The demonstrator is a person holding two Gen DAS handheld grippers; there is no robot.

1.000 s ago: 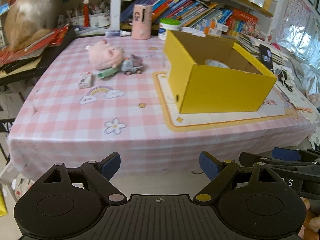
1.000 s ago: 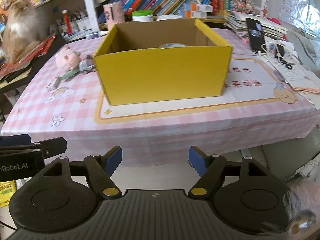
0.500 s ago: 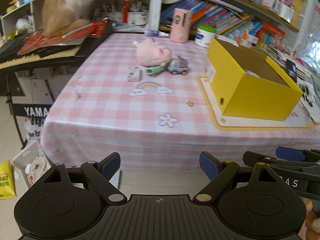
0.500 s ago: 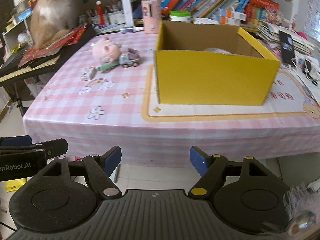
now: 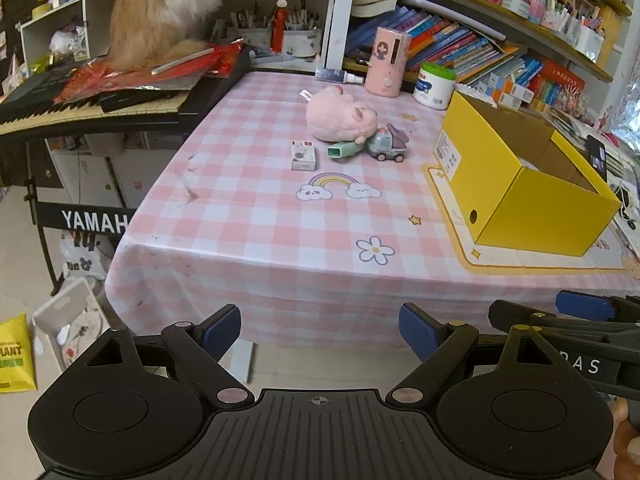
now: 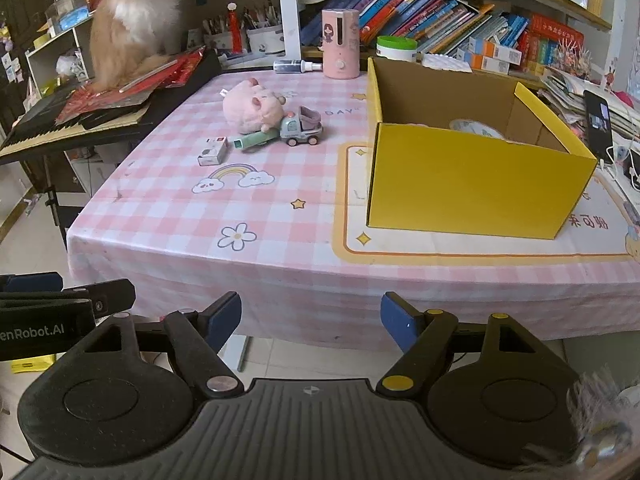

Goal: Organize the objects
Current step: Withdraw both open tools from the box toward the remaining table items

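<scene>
A pink plush pig, a grey toy truck, a green tube and a small white box lie together on the pink checked table. An open yellow box stands to their right, with a round white item inside. My left gripper and my right gripper are both open and empty, below the table's front edge.
A cat sits on red papers on a keyboard left of the table. A pink dispenser, a white jar and a small bottle stand at the back. A phone and papers lie right of the box.
Both views have swung left and pulled back a little. The toy cluster now sits near centre and the yellow box further right. Both grippers stay open.
</scene>
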